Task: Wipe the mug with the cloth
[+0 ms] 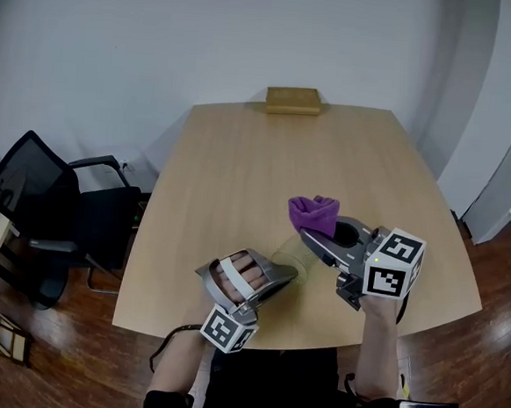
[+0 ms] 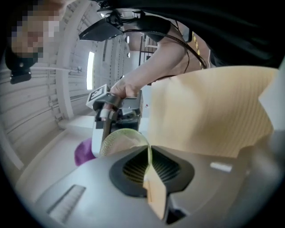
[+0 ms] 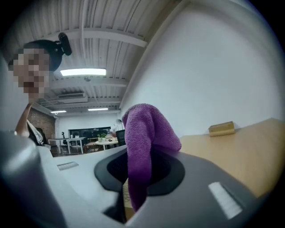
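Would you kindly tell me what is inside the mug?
Nothing shows inside the translucent mug; the purple cloth is outside it, pinched in the right tongs. The left tongs, clamped on its rim, cover its lower part.

No word, number or brand can be read anywhere. Only black-and-white square marker patterns show, on the near-left white cube (image 1: pixel 228 330) of the left claw (image 1: pixel 289 270) and the near-right white cube (image 1: pixel 394 264) of the right claw (image 1: pixel 309 235).

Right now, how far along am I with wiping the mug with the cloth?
Done: both pickups. The left gripper is clamped on the rim of the translucent mug, and the right gripper is clamped on the purple cloth. In hand: the cloth is close beside the mug, but the views don't show whether they touch. Left: the wiping itself, then setting both down.
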A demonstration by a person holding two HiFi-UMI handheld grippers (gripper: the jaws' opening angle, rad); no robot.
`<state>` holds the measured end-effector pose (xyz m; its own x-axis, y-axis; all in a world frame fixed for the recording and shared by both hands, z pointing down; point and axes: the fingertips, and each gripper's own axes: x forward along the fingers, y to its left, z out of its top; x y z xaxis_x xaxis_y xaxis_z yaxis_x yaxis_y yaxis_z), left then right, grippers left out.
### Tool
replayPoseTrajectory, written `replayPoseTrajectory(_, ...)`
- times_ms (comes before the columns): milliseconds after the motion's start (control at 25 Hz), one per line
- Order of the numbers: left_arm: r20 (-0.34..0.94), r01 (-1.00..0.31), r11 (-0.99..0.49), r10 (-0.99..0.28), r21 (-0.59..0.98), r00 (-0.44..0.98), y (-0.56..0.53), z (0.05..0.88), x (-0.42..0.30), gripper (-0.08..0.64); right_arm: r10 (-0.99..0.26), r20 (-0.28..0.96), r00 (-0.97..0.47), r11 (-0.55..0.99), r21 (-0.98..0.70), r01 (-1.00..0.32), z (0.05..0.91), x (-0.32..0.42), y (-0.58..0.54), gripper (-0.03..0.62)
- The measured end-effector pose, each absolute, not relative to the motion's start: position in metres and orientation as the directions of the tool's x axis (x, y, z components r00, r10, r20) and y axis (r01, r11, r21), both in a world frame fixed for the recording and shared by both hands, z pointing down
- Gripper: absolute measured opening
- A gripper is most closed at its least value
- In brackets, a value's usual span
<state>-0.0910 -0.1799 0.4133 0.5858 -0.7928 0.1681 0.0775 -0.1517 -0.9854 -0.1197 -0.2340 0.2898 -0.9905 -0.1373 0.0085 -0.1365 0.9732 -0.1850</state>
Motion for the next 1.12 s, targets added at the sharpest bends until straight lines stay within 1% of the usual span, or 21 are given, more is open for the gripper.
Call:
replayPoseTrajectory(80,0.154,0.018,-0.178,-0.788,-0.984,0.596,-0.181,0.408,-0.094,0.043,-0.113,0.002,-0.994,0.985,-0.129,-0.112,0.280,-0.128,-0.212,0.057)
replayPoseTrajectory(120,0.137,-0.045,-0.206,-0.780,-0.977,0.610,-0.180,0.403,-0.095,0.043,-0.101,-0.012,-0.995,0.990,-0.099,-0.099,0.274,-0.132,-0.200,0.057)
replayPoseTrajectory(200,0.077,-0.245,-0.310,-0.749,-0.918,0.658,-0.179,0.387,-0.097,0.043,-0.052,-0.057,-0.997,0.998,-0.047,-0.049,0.264,-0.140,-0.174,0.057)
replayPoseTrajectory(240,0.030,-0.368,-0.382,-0.727,-0.848,0.685,-0.178,0.377,-0.099,0.043,-0.014,-0.082,-0.997,1.000,-0.028,-0.011,0.261,-0.144,-0.161,0.057)
replayPoseTrajectory(280,-0.029,-0.487,-0.462,-0.703,-0.741,0.711,-0.178,0.365,-0.101,0.043,0.021,-0.111,-0.994,1.000,-0.017,0.023,0.260,-0.145,-0.151,0.057)
replayPoseTrajectory(320,-0.097,-0.585,-0.547,-0.675,-0.598,0.731,-0.176,0.352,-0.104,0.043,0.035,-0.148,-0.988,0.999,-0.017,0.038,0.258,-0.142,-0.148,0.057)
replayPoseTrajectory(360,-0.172,-0.651,-0.627,-0.650,-0.428,0.740,-0.174,0.339,-0.109,0.043,0.010,-0.196,-0.981,0.999,-0.031,0.017,0.255,-0.135,-0.154,0.057)
replayPoseTrajectory(400,-0.244,-0.678,-0.691,-0.632,-0.251,0.735,-0.172,0.326,-0.115,0.043,-0.057,-0.245,-0.968,0.997,-0.060,-0.043,0.253,-0.123,-0.168,0.057)
replayPoseTrajectory(440,-0.305,-0.675,-0.732,-0.624,-0.093,0.719,-0.171,0.317,-0.121,0.043,-0.155,-0.284,-0.946,0.986,-0.098,-0.132,0.251,-0.109,-0.188,0.057)
replayPoseTrajectory(480,-0.350,-0.658,-0.752,-0.624,0.028,0.698,-0.171,0.311,-0.128,0.043,-0.260,-0.307,-0.916,0.964,-0.137,-0.227,0.252,-0.094,-0.208,0.057)
replayPoseTrajectory(520,-0.379,-0.641,-0.759,-0.629,0.113,0.678,-0.172,0.309,-0.135,0.043,-0.345,-0.317,-0.883,0.937,-0.169,-0.306,0.253,-0.082,-0.225,0.057)
replayPoseTrajectory(560,-0.396,-0.629,-0.759,-0.637,0.168,0.662,-0.173,0.309,-0.140,0.044,-0.397,-0.321,-0.860,0.917,-0.189,-0.352,0.256,-0.075,-0.234,0.057)
replayPoseTrajectory(600,-0.405,-0.623,-0.756,-0.643,0.200,0.650,-0.175,0.310,-0.142,0.043,-0.415,-0.321,-0.851,0.908,-0.195,-0.369,0.258,-0.073,-0.238,0.057)
replayPoseTrajectory(680,-0.403,-0.628,-0.751,-0.649,0.205,0.645,-0.178,0.313,-0.139,0.044,-0.396,-0.289,-0.871,0.917,-0.169,-0.361,0.264,-0.085,-0.234,0.056)
replayPoseTrajectory(800,-0.372,-0.647,-0.749,-0.646,0.141,0.666,-0.177,0.318,-0.125,0.045,-0.344,-0.209,-0.916,0.939,-0.102,-0.329,0.277,-0.117,-0.216,0.057)
replayPoseTrajectory(920,-0.344,-0.655,-0.752,-0.637,0.079,0.690,-0.174,0.321,-0.119,0.067,-0.232,-0.175,-0.957,0.972,-0.069,-0.223,0.283,-0.142,-0.188,0.057)
replayPoseTrajectory(1000,-0.371,-0.635,-0.769,-0.612,0.074,0.698,-0.170,0.318,-0.122,0.071,-0.135,-0.180,-0.974,0.989,-0.075,-0.124,0.280,-0.148,-0.175,0.057)
replayPoseTrajectory(1040,-0.396,-0.615,-0.784,-0.594,0.089,0.700,-0.167,0.315,-0.124,0.074,-0.079,-0.202,-0.976,0.993,-0.098,-0.060,0.277,-0.147,-0.171,0.057)
replayPoseTrajectory(1120,-0.457,-0.557,-0.813,-0.565,0.167,0.687,-0.164,0.310,-0.129,0.085,0.006,-0.288,-0.958,0.984,-0.167,0.056,0.267,-0.139,-0.168,0.057)
